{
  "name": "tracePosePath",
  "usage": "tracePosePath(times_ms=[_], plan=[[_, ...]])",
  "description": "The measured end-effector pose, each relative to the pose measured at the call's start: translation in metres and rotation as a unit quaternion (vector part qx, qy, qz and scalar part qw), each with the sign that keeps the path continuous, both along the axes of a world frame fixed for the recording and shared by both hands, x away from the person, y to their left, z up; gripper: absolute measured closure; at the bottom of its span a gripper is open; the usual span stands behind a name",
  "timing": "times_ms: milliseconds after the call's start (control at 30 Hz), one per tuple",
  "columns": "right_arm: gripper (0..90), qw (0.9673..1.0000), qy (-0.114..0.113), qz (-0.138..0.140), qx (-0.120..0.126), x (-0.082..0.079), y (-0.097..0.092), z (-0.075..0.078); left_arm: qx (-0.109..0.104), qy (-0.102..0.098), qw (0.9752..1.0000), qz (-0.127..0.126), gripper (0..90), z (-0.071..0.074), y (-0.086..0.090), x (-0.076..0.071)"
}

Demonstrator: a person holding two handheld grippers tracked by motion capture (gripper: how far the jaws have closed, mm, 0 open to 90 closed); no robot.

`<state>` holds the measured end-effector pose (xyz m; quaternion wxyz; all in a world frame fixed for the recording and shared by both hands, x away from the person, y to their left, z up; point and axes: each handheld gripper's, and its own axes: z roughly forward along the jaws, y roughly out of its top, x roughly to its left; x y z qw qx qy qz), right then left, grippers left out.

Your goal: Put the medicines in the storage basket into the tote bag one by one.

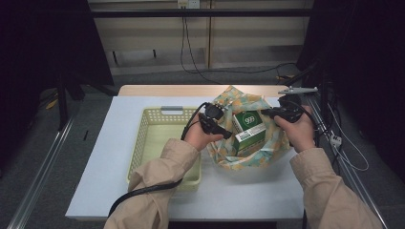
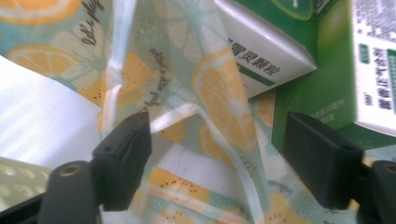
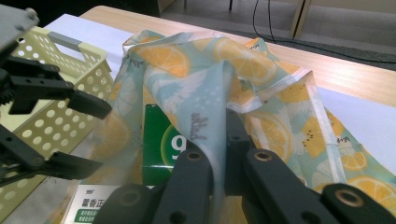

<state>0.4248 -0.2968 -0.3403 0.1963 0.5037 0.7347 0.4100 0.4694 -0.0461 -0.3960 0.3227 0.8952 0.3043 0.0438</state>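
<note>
The right tool (image 3: 219,154) is clamped on the bag (image 1: 267,143) rim, holding it open on the desk (image 1: 119,157). The left tool (image 2: 217,154), jaws apart around the other rim, grips nothing yet. Green boxes (image 1: 248,129) sit inside; the basket (image 1: 157,143) is empty.

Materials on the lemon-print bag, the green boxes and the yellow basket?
Lemon-print bag: looks like thin woven cloth, matte; it folds softly and has stitched hems. Green boxes: probably printed cardboard, slightly glossy, with crisp edges. Pale yellow perforated basket: likely moulded plastic, with a regular grid of holes.
</note>
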Motion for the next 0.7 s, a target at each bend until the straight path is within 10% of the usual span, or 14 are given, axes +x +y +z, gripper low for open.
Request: tracePosePath(times_ms=[433, 700], plan=[[89.9, 1.0, 0.001, 0.0, 0.001, -0.001, -0.001, -0.001, 0.005, 0.031, 0.9989, -0.034, 87.4, -0.003, -0.005, -0.005], [89.9, 1.0, 0.001, -0.002, 0.001, -0.002, -0.003, -0.003, -0.018, 0.04, 0.9987, -0.025, 90.0, 0.009, 0.005, -0.006]])
